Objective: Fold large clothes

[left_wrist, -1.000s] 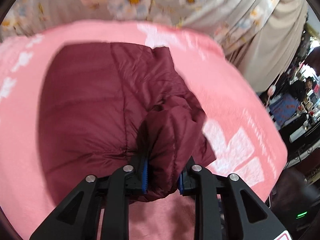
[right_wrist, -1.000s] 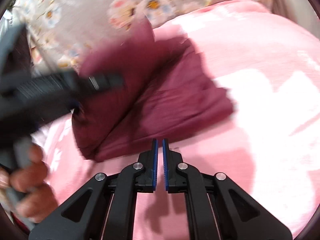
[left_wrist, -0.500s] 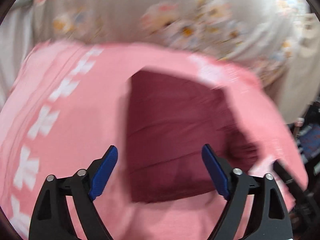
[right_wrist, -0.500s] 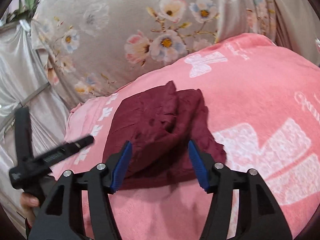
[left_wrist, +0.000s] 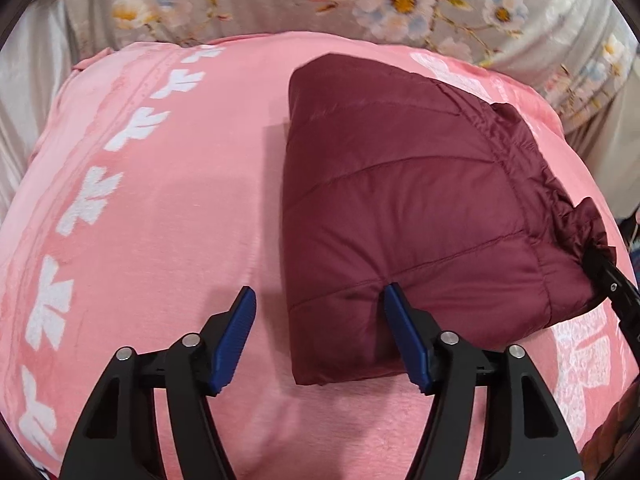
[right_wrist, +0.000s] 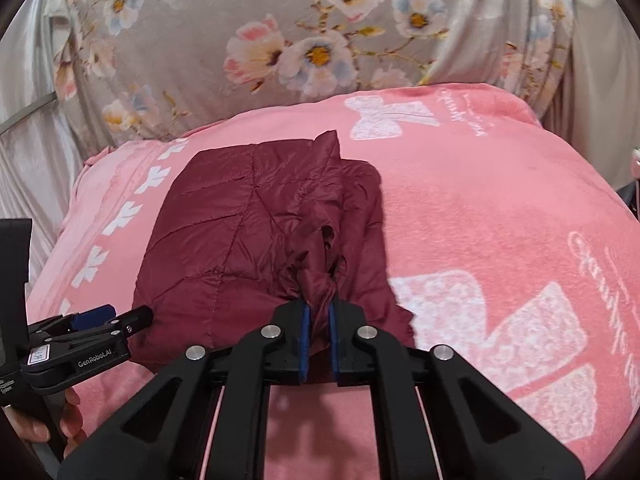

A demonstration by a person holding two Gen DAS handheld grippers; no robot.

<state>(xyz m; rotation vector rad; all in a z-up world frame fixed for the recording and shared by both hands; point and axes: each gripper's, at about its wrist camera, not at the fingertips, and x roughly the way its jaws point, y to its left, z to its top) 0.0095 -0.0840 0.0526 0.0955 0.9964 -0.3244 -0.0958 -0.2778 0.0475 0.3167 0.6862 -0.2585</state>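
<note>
Pink blanket point(left_wrist: 168, 208) covers the bed; floral sheet point(right_wrist: 280, 40) behind it. Maroon quilted jacket point(left_wrist: 400, 208), folded to a compact bundle, lies mid-blanket, near the white leaf border point(left_wrist: 92, 200). Right hand-held gripper point(right_wrist: 317, 328) pinches a bunched flap at the jacket's near edge, probably to tuck it over. Left hand-held gripper point(left_wrist: 316, 320) gapes wide, straddling the jacket's near corner, gripping nothing. Only the right view shows the pinched fabric.
</note>
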